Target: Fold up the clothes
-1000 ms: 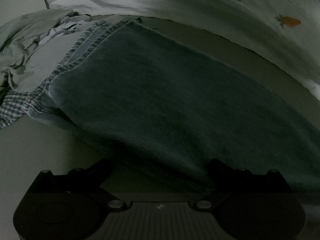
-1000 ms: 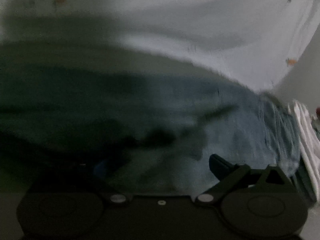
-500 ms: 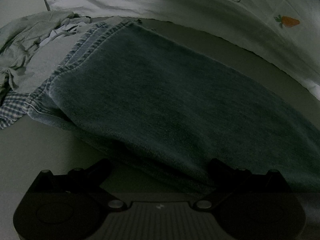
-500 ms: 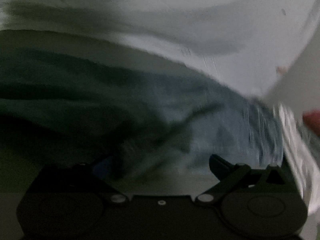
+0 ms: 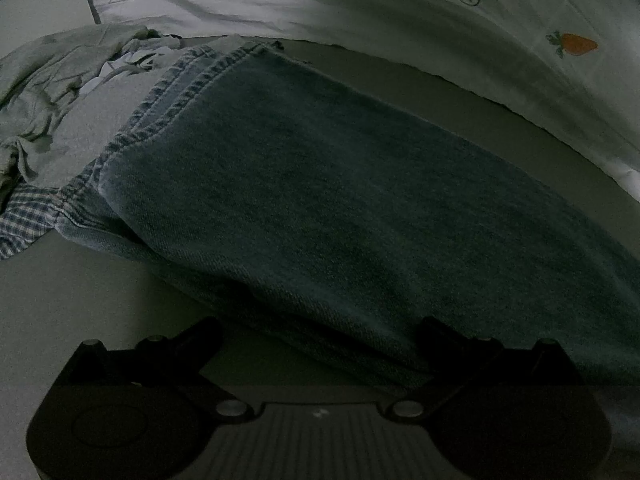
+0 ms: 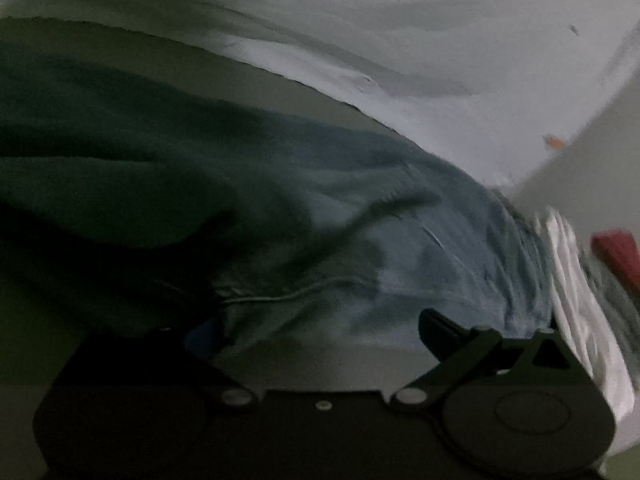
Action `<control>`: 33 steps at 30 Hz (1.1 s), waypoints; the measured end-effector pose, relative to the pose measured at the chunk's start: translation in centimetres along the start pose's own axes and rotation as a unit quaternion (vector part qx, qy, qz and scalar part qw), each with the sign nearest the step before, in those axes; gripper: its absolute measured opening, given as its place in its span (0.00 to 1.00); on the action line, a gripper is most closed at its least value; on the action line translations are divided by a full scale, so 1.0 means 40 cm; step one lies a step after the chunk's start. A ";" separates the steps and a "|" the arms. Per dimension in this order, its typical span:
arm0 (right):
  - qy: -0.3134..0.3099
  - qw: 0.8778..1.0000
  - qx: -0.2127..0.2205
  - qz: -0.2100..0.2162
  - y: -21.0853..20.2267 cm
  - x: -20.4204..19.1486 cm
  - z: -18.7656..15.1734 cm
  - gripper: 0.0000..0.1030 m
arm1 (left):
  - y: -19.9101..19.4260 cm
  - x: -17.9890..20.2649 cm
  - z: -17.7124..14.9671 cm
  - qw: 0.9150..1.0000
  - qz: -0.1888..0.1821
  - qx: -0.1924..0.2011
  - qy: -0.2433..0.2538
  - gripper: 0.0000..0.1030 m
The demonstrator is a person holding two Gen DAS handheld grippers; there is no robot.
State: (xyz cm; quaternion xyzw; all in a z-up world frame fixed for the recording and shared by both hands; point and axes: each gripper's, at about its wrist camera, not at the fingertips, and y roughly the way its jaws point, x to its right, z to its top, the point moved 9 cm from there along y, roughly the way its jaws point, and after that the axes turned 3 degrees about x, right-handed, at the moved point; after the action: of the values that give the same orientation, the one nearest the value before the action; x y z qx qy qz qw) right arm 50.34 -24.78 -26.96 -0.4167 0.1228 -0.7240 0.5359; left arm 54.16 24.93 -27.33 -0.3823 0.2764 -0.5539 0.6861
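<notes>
Here, dim light in both views. No containers in either view. The jeans [image 5: 340, 200] lie flat across the desk [image 5: 80, 300], a folded leg panel running from the stitched hem at far left toward the near right. The jeans serve as landmark.

Left tongs [image 5: 320, 332]: spread wide, both fingers low in frame. The right finger sits against the near edge of the jeans; whether cloth lies between the fingers is not clear. The left finger [image 5: 196, 336] is over bare desk, apart from the denim.

Right tongs [image 6: 320, 324]: view is blurred. Spread as well; the right finger [image 6: 444, 330] shows dark against the lighter denim [image 6: 420, 248], the left finger is lost in shadow under a fold. Nothing visibly pinched.

Edges and room: beyond the far edge of the jeans, a strip of bare desk, then a white sheet [image 5: 360, 12] printed with a carrot [image 5: 576, 44] and small marks. At the hem end of the jeans, a heap of other clothes: grey-green crumpled fabric [image 5: 48, 80] and a blue checked piece [image 5: 24, 220] just beside the hem. Near side of the jeans, open desk. In the right view, white cloth [image 6: 576, 280] and something red [image 6: 616, 248] beside the jeans' far right end.
</notes>
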 end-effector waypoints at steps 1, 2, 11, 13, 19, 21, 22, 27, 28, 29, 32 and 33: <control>0.000 1.000 0.001 -0.004 -0.009 0.004 -0.005 0.99 | 0.000 0.000 0.000 1.000 0.000 0.000 0.000 1.00; -0.007 1.000 0.003 -0.008 -0.016 0.004 -0.005 0.99 | 0.001 0.000 0.000 1.000 0.000 0.000 0.000 1.00; -0.115 0.991 0.062 -0.008 -0.008 -0.077 0.065 0.99 | 0.000 0.003 -0.001 1.000 0.003 0.002 -0.001 1.00; -0.134 0.989 0.061 -0.009 0.012 -0.085 0.077 0.99 | -0.001 0.004 -0.001 1.000 0.003 0.002 -0.001 1.00; -0.106 0.990 0.048 -0.077 0.025 -0.005 0.083 1.00 | -0.002 0.002 -0.003 1.000 0.003 0.003 -0.001 1.00; -0.073 0.993 0.052 -0.071 0.005 0.040 0.069 1.00 | -0.001 0.001 -0.003 1.000 0.004 0.003 -0.002 1.00; -0.051 0.994 0.066 -0.069 -0.017 0.062 0.066 1.00 | -0.001 0.001 -0.003 1.000 0.004 0.004 -0.003 1.00; -0.045 0.983 0.158 -0.086 -0.126 0.102 0.027 1.00 | -0.001 0.000 -0.001 1.000 0.007 0.004 -0.006 1.00; -0.043 0.984 0.150 -0.081 -0.122 0.101 0.017 1.00 | -0.001 0.000 0.000 1.000 0.008 0.003 -0.006 1.00; -0.040 0.986 0.142 -0.076 -0.118 0.101 0.009 1.00 | -0.001 0.000 0.000 1.000 0.007 0.002 -0.006 1.00; -0.036 0.983 0.160 -0.081 -0.132 0.109 0.017 1.00 | -0.001 -0.001 0.002 1.000 0.005 -0.001 -0.005 1.00; -0.035 0.982 0.164 -0.083 -0.132 0.108 0.019 1.00 | -0.001 -0.001 0.002 1.000 0.005 -0.001 -0.005 1.00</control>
State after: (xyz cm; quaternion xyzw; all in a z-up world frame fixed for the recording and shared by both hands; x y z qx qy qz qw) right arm 46.98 -26.30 -21.15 -0.3567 -0.0513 -0.7615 0.5388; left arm 54.18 24.99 -27.26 -0.3845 0.2752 -0.5479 0.6901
